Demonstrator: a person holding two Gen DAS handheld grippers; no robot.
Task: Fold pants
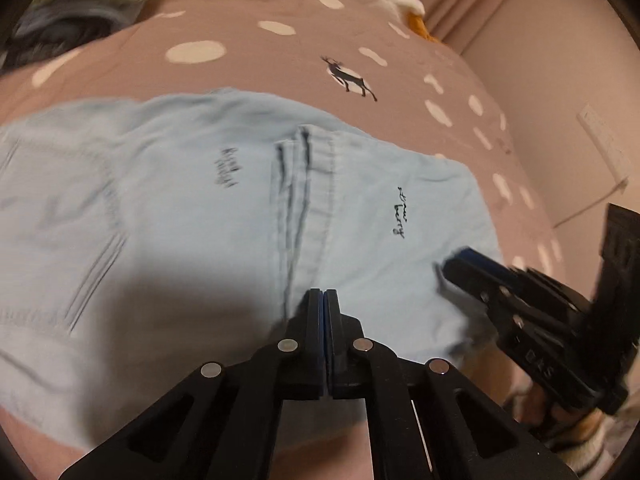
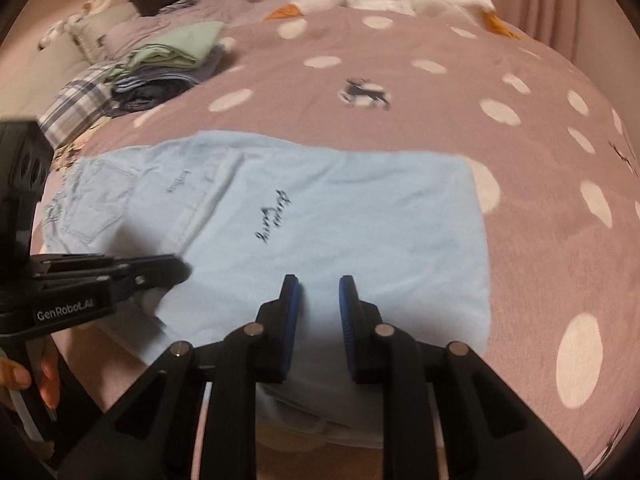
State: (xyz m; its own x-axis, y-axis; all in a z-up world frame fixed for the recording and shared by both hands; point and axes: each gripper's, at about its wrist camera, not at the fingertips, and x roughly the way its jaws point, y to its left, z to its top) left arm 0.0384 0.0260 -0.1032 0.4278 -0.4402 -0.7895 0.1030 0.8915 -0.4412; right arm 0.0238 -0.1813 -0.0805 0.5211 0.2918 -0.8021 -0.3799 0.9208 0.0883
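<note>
Black, blue-padded, your left tongs (image 1: pixel 323 294) are pressed together with no cloth visibly pinched, while your right tongs (image 2: pixel 320 284) stand spread over the near hem. Both hover low in the frame above the pale blue pants (image 2: pixel 320 216), which lie already doubled across the middle of the dotted bedspread (image 2: pixel 440 92). Close on one layer only, I'd judge, and the fold will peel open or skew as you lift.

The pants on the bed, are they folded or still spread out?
Folded. The pants lie as a compact rectangle on the bedspread, with no separate legs showing and a layered edge nearest the right tool.
</note>
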